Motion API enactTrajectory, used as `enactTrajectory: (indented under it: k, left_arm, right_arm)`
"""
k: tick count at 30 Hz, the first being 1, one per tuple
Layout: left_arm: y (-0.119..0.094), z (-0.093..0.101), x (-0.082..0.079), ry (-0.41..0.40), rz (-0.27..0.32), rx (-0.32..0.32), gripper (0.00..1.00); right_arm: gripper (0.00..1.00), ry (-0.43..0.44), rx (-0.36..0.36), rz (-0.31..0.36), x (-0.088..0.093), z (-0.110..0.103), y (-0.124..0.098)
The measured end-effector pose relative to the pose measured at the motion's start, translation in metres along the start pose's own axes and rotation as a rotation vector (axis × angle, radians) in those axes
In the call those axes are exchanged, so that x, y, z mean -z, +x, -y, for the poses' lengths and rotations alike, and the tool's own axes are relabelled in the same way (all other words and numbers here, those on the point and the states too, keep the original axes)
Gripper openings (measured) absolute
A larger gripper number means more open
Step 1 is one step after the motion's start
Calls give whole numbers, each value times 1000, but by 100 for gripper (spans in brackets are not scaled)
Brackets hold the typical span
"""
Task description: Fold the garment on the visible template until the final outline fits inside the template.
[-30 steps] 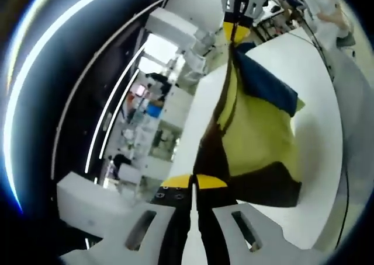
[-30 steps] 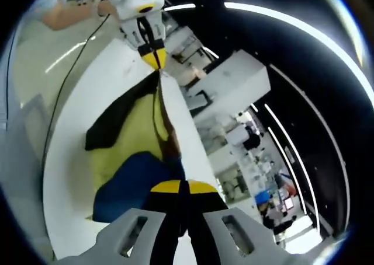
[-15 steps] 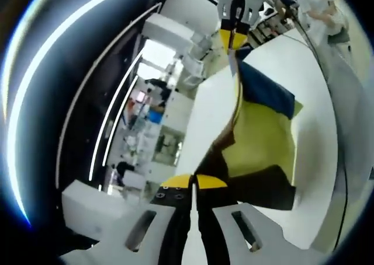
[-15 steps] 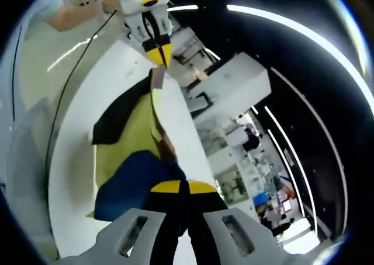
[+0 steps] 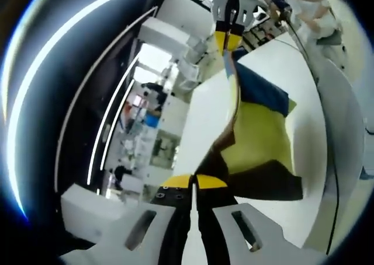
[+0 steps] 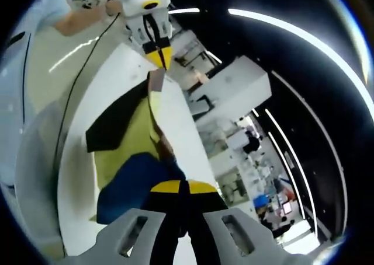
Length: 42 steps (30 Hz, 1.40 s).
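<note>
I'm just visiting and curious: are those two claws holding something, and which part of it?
Yes, the garment: the left gripper and the right gripper each pinch one end of its edge, stretched between them.

The garment (image 5: 257, 142) hangs stretched between the left gripper (image 5: 194, 183) and right gripper (image 6: 181, 187), apparently just over the bench (image 5: 304, 66), shelves behind.

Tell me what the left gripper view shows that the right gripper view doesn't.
The left gripper view: the left gripper shut on the garment's dark end, with the right gripper far off at the blue end.

The right gripper view, the reverse: the right gripper shut on dark fabric beside the blue panel, the left gripper across, and a person's forearm.

Both: the yellow, blue and dark brown garment stretched between the grippers over the white table.
</note>
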<state>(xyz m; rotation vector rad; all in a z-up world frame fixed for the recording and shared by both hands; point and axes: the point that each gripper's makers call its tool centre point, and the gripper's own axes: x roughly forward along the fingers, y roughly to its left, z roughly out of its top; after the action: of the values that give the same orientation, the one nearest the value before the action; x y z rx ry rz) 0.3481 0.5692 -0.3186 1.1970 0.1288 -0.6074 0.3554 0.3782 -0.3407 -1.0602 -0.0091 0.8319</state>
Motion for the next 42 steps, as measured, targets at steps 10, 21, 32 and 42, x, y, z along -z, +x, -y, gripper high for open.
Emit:
enactTrajectory:
  k: [10, 21, 32, 42]
  left_arm:
    - [-23, 16, -10, 19, 15, 13, 0]
    - [-45, 36, -16, 28, 29, 50, 0]
    - [-39, 63, -12, 31, 29, 109, 0]
    - [-14, 88, 1, 6, 6, 170, 0]
  right_arm:
    - [2, -15, -19, 19, -14, -23, -21]
    - [2, -11, -61, 22, -21, -47, -35]
    - [2, 35, -115, -1, -9, -73, -29]
    - [2, 83, -170, -35, 14, -92, -11]
